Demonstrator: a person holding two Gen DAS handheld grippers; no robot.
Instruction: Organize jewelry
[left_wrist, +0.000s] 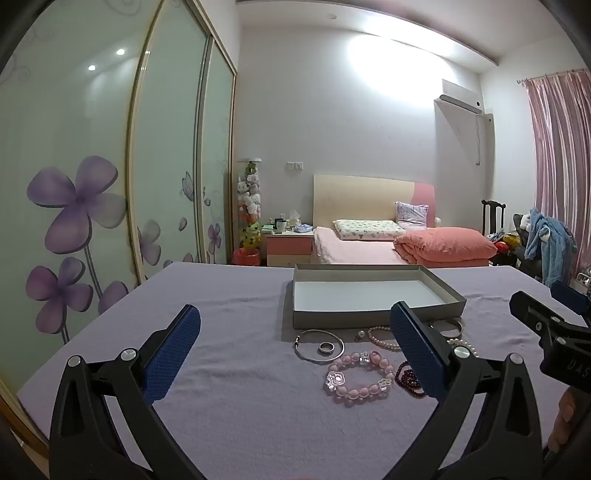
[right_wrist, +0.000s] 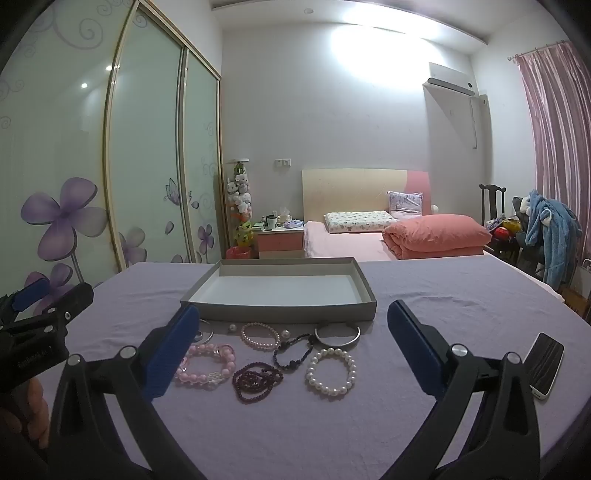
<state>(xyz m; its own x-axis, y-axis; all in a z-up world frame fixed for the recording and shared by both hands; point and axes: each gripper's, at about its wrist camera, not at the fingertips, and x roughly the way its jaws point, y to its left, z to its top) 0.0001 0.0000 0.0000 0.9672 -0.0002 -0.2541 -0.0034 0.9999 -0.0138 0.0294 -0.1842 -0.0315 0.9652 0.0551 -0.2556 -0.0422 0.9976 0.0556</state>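
A shallow grey box (left_wrist: 373, 314) (right_wrist: 280, 308) with a white floor stands open on the purple cloth. In front of it lie a silver bangle (left_wrist: 319, 345) with a ring (left_wrist: 327, 347) inside, a pink bead bracelet (left_wrist: 358, 376) (right_wrist: 205, 363), a dark red bead string (right_wrist: 256, 380), a black cord bracelet (right_wrist: 293, 352), a white pearl bracelet (right_wrist: 330, 371), a small pink pearl bracelet (right_wrist: 260, 336) and a second silver bangle (right_wrist: 338, 334). My left gripper (left_wrist: 295, 354) and right gripper (right_wrist: 291, 354) are both open and empty, held above the jewelry's near side.
A phone (right_wrist: 545, 365) lies on the cloth at the right. The cloth-covered table (right_wrist: 461, 295) extends past the box. Behind are a bed (right_wrist: 369, 236), a wardrobe (right_wrist: 110, 166) with flower doors at the left and a chair (right_wrist: 546, 236) with clothes at the right.
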